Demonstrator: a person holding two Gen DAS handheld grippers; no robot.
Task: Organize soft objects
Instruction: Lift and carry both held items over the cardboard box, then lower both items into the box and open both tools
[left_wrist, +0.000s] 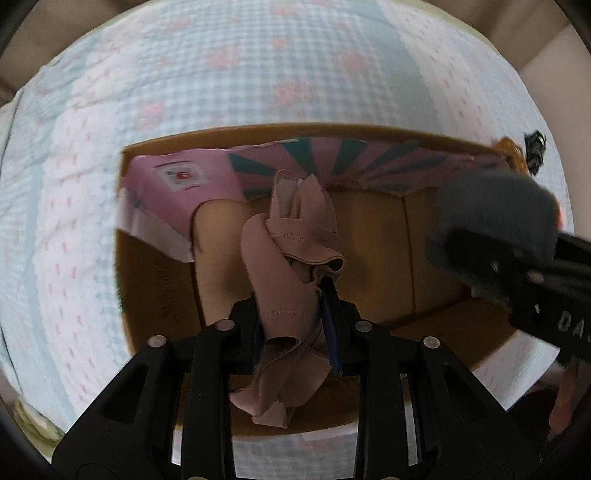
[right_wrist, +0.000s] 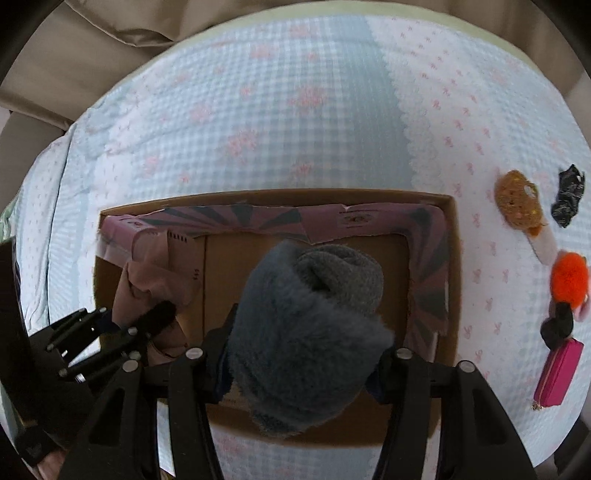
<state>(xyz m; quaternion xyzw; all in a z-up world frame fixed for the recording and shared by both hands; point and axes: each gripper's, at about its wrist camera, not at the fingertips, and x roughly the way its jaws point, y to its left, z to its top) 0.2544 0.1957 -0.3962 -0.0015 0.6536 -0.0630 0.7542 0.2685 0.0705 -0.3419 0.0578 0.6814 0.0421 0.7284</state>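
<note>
Nearest the left wrist camera, the left gripper (left_wrist: 295, 314) pinches a crumpled beige-pink garment (left_wrist: 291, 258) that hangs over the left part of the open cardboard box (left_wrist: 369, 229). Closest to the right wrist camera, the right gripper (right_wrist: 299, 354) clamps a rolled grey-blue fuzzy sock (right_wrist: 306, 325) above the middle of the same box. Beyond both, the box sits on a bed under a blue-and-white checked cover (right_wrist: 295, 110). Further right on the cover lie a brown crocheted piece (right_wrist: 517, 203), a black scrunchie (right_wrist: 569, 194), an orange pompom (right_wrist: 570, 280) and a pink pouch (right_wrist: 557, 373).
</note>
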